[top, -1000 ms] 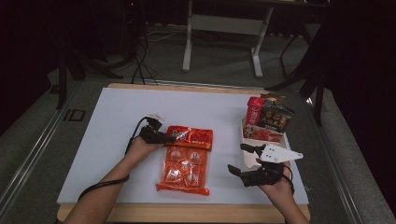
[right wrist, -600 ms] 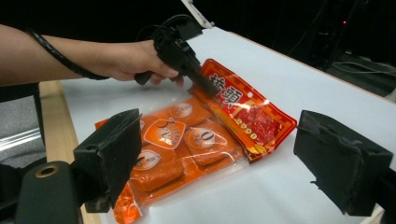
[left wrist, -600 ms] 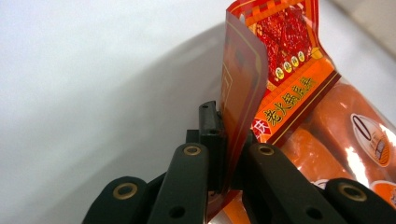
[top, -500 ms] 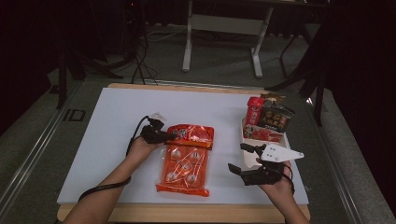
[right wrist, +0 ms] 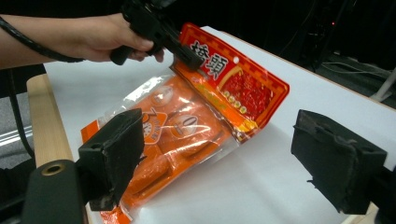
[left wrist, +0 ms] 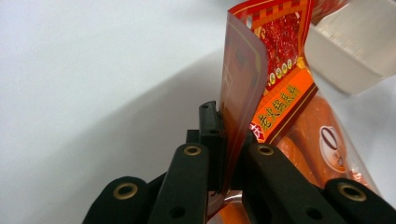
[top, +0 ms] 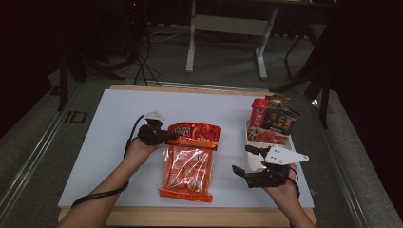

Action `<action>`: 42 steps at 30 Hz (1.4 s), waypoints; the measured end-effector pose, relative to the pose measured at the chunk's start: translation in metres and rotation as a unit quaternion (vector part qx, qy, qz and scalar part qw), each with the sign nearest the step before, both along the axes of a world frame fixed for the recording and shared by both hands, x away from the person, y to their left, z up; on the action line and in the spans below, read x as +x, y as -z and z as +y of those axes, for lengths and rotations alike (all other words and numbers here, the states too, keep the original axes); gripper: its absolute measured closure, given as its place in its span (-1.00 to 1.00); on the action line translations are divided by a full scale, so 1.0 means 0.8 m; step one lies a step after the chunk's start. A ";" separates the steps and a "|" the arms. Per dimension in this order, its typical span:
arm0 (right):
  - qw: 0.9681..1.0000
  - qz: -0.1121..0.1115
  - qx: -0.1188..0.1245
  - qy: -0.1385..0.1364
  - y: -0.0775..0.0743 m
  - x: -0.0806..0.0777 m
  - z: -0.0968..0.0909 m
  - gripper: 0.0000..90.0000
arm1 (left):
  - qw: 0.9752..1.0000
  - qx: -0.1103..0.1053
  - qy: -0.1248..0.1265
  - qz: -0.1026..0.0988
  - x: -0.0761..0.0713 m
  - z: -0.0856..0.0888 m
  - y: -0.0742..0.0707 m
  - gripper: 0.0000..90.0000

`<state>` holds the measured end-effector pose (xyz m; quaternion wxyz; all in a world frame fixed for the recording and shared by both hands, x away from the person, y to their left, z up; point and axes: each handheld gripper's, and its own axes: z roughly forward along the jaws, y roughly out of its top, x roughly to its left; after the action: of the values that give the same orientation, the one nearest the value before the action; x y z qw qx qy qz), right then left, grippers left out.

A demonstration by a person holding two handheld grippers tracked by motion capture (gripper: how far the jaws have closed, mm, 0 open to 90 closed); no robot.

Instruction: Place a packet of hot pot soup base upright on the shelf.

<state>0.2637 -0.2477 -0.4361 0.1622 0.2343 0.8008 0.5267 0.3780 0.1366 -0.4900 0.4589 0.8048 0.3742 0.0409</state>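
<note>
The left gripper (top: 166,137) pinches the far-left corner of the flat orange-and-red plastic sausage packet (top: 189,161) at table centre, its header raised. The thin film may slip or tear under the packet's weight. The right gripper (top: 249,160), jaws spread, hovers right. Upright snack packets in a white tray (top: 272,124) stand far right, clear.

Your desk (top: 104,142) lies bare left of the sausage packet (top: 187,164); boxed snack packets (top: 272,123) block the far right.
</note>
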 end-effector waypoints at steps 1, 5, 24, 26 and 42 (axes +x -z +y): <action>1.000 0.001 -0.001 0.001 0.001 0.001 0.000 -0.62 | 1.000 0.002 0.004 -0.003 -0.001 0.001 -0.002 0.98; 1.000 0.001 -0.004 0.005 0.003 0.002 0.002 -0.62 | 1.000 -0.005 0.009 -0.008 -0.006 0.002 -0.010 0.99; 1.000 -0.003 0.018 0.023 -0.023 0.023 0.016 -0.59 | 0.998 -0.033 0.035 -0.036 -0.033 0.005 -0.042 0.99; 1.000 -0.003 0.018 0.023 -0.024 0.025 0.018 -0.59 | 0.998 -0.039 0.039 -0.039 -0.038 0.006 -0.045 0.99; 0.999 0.035 0.037 0.010 -0.016 0.047 0.041 -0.68 | 0.992 -0.068 0.076 -0.076 -0.072 0.011 -0.063 0.99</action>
<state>0.3017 -0.2146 -0.4233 0.1301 0.2664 0.7838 0.5457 0.3203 0.1455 -0.4392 0.5415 0.7922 0.2784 0.0415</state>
